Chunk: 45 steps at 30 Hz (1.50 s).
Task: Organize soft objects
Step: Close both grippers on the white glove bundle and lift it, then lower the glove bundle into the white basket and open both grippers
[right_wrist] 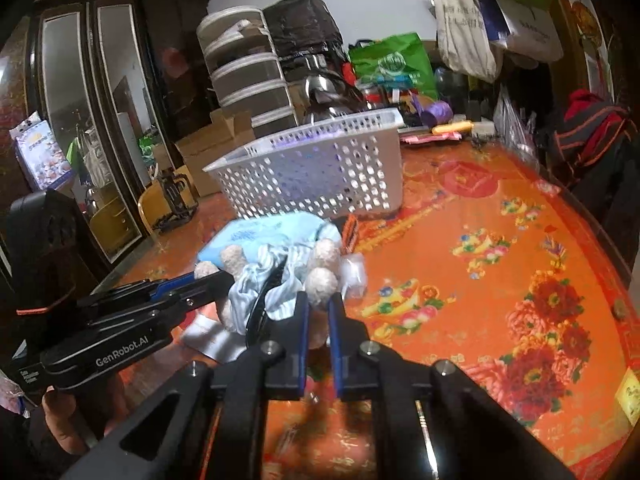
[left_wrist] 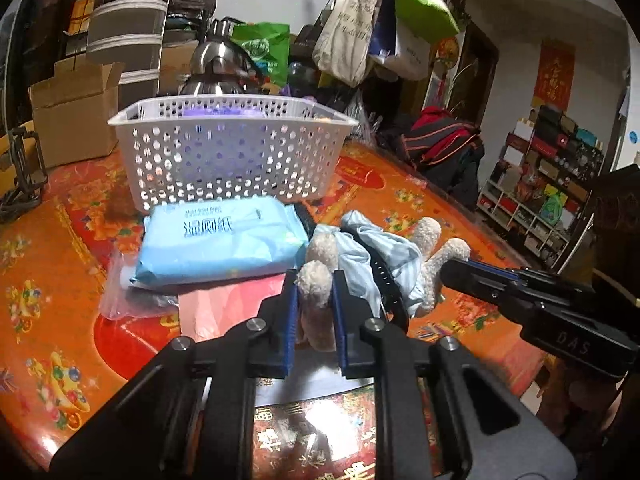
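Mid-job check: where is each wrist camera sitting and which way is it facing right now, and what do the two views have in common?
Left wrist: behind the left gripper, facing the white basket; its fingers clamp a plush toy limb; right gripper enters from the right.
Right wrist: behind the right gripper, facing the basket obliquely; it clamps another limb of the toy; left gripper and a hand show.
Shared: toy, basket, blue wipes pack, orange tablecloth.

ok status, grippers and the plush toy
Left gripper shut on plush toy limb; right gripper shut on another limb. Toy low over table. Wipes pack between it and basket.
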Motion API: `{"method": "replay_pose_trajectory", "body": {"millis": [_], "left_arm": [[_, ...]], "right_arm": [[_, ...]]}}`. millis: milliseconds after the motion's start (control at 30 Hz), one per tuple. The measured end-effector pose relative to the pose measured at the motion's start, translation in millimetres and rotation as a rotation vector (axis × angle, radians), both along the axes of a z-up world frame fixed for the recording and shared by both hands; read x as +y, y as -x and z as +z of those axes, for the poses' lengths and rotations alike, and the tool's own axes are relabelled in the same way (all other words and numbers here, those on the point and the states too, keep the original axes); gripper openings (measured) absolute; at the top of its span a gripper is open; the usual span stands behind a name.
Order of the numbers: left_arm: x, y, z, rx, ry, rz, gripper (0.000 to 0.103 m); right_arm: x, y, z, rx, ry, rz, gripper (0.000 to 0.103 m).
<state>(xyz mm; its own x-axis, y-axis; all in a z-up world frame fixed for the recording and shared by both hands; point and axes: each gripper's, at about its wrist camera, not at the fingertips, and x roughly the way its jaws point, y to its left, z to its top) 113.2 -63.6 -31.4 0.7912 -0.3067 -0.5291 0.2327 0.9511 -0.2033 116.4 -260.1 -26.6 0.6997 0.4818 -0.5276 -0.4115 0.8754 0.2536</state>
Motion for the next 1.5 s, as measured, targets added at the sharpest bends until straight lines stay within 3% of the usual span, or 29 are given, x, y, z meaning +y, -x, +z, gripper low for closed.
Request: {"method": "replay_pose_trajectory", "body": {"millis": [433,733,900,967,1100,1233,1500], "left_arm": [[25.6,21.0,45.3,-0.083,0.050,0.003,0.014],[43.0,2.3,103.8,-0.137,0.047,0.012,0.014],[49.2,-40.2,150.3,-0.146,0.033,0.015,0.014],[51.2,-64.5,167.9,-0.144,0.029,0.026,0.013],[52.0,-121.0,191.2,-0.117,0.028,0.031,0.014],[45.5,-179.2,191.3,-0.063,0.010,0.044,0.014],[29.3,-252.6,146.7,0.035,-0.044,0.098,0.014]], "right_arm": [[13.7,12.4,37.6,-0.083,0.002,0.033,0.007],[32.1,-13.2,91.3,-0.153,0.007,0.071,0.007],[44.6,-54.0,134.6,-0.198,0.036,0.075,0.007],[45.8,-72.5,147.1,-0.206,0.007,0.086,0.007],[52.4,-120.2,161.8,-0.205,0.056,0.049,0.007],[54.3,-173.5,155.9,-0.158,0.109,0.008,0.007],[64.0,-241.9,112.1,-0.063,0.208,-0.019,0.007]]}}
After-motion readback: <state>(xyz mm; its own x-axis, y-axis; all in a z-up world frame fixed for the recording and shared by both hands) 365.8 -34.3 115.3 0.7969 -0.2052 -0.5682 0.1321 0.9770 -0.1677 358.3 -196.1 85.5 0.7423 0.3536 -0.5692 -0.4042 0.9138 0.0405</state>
